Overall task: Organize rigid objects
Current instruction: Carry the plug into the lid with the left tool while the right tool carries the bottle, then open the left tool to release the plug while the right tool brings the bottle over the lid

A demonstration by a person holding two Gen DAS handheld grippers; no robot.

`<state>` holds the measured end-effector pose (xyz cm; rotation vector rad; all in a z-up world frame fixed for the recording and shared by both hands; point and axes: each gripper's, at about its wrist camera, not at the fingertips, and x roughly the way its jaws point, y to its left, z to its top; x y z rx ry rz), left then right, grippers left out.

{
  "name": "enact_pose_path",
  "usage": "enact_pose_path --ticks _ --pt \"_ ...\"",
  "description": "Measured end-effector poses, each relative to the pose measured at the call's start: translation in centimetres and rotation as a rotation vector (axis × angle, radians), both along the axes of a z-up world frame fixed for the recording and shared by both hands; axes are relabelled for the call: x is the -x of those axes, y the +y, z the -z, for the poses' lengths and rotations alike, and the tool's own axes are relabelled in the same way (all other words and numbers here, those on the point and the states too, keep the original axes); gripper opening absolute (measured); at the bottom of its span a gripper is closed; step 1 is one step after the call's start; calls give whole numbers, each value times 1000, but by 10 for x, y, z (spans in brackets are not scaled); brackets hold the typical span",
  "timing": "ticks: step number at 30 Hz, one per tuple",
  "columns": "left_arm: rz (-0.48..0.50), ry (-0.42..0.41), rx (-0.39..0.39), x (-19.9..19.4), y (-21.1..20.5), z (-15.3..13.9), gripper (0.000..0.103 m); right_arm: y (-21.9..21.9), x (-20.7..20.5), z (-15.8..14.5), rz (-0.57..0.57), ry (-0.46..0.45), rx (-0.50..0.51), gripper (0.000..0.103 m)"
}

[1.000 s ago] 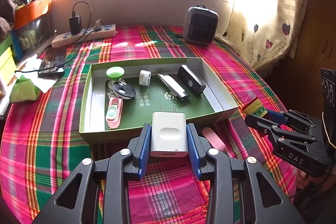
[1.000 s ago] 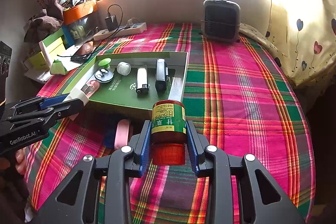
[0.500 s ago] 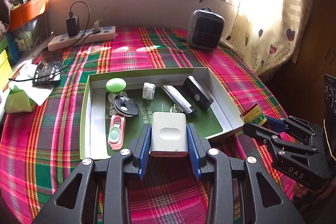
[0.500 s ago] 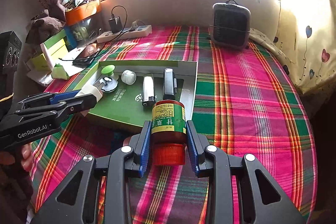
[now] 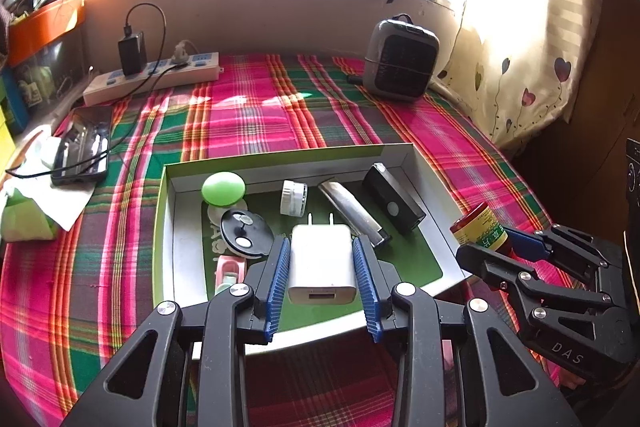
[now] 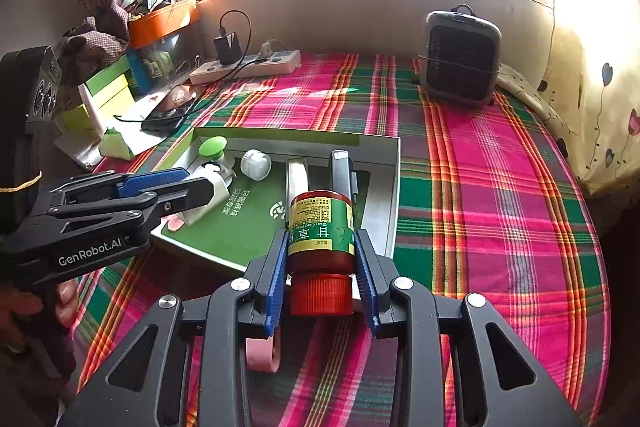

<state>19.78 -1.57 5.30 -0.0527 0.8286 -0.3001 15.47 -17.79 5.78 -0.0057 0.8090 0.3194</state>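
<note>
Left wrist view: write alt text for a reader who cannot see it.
The left gripper clamps a white charger above a shallow green tray holding small items, on a plaid cloth. At right, the right gripper holds a brown bottle beside the tray.

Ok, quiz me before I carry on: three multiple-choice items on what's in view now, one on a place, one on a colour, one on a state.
1. Where is the white charger?
A. over the green tray
B. beside the heater
C. on the power strip

2. What colour is the cap of the pill bottle?
A. white
B. red
C. blue

3. What state is the right gripper in?
A. open and empty
B. shut on the pill bottle
C. shut on a phone

Answers:
1 A, the left gripper holds it above the tray's green floor.
2 B, the ribbed cap nearest the camera is red.
3 B, both blue pads press the bottle's sides.
</note>
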Motion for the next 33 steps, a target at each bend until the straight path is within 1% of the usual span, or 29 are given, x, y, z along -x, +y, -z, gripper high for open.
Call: enact_pose_path --ticks 3,5,10,22,33 --pt "10 -9 -1 -6 -2 -1 30 3 -6 2 -6 5 1 33" --pt "13 8 -7 -11 -3 4 27 5 -9 4 -5 12 -1 33" --pt "13 29 2 -16 -2 13 27 8 -17 11 -7 34 6 33" --pt "9 33 14 -21 2 16 27 15 -31 23 -38 78 24 33" --pt "11 42 19 -22 2 21 27 18 -39 35 -31 113 39 33"
